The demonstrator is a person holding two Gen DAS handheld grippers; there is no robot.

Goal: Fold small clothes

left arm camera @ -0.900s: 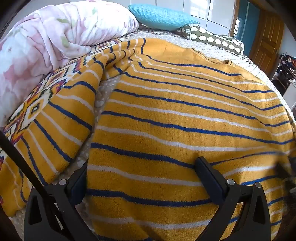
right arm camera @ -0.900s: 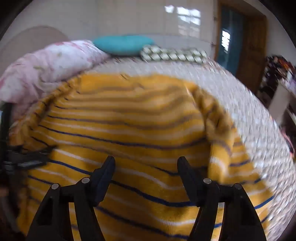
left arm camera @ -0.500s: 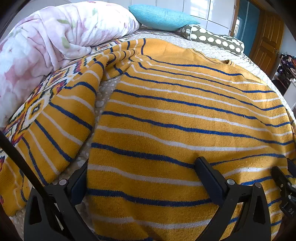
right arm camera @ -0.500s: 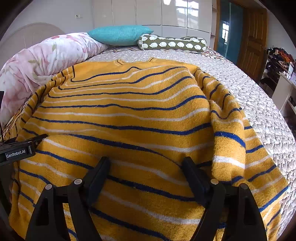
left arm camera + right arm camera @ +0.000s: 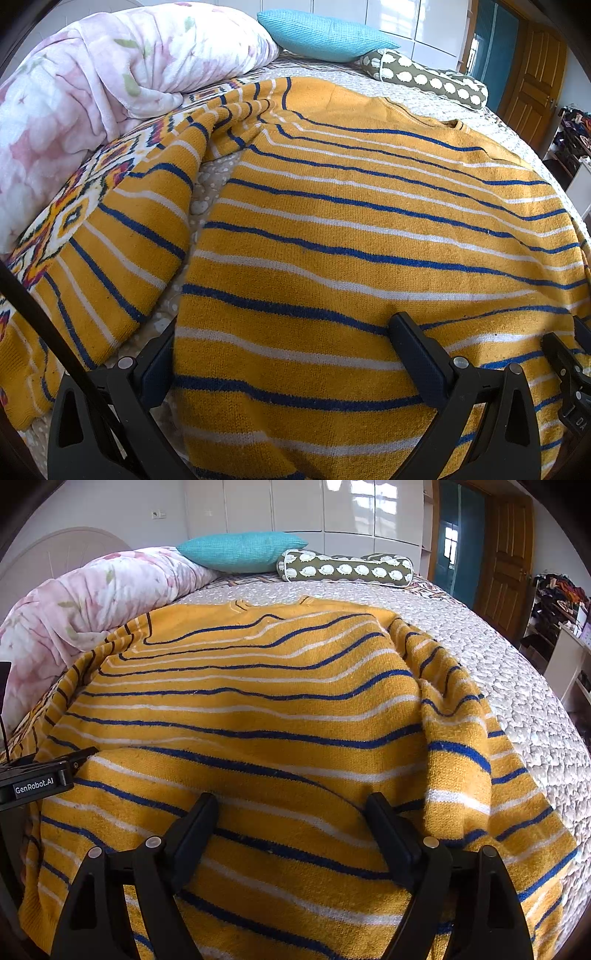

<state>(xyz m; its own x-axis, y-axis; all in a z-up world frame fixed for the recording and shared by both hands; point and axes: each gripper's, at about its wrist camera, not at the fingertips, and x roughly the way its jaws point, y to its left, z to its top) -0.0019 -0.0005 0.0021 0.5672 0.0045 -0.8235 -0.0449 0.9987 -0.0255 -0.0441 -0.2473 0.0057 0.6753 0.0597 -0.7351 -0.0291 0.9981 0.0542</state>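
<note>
Left wrist view: a yellow striped sweater (image 5: 351, 240) lies spread flat on the bed (image 5: 424, 99), filling the frame's centre, with the left gripper (image 5: 282, 354) at lower centre, fingers released and spread wide over the knit. Right wrist view: the right gripper (image 5: 291, 827), lower centre, is likewise released above the sweater's lower part, grasping nothing.

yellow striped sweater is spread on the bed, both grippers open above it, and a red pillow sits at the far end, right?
Not quite: the pillow at the far end is turquoise, not red, as the right wrist view shows. The rest holds: the yellow striped sweater is spread on the bed, with the left gripper and right gripper open above it.
</note>
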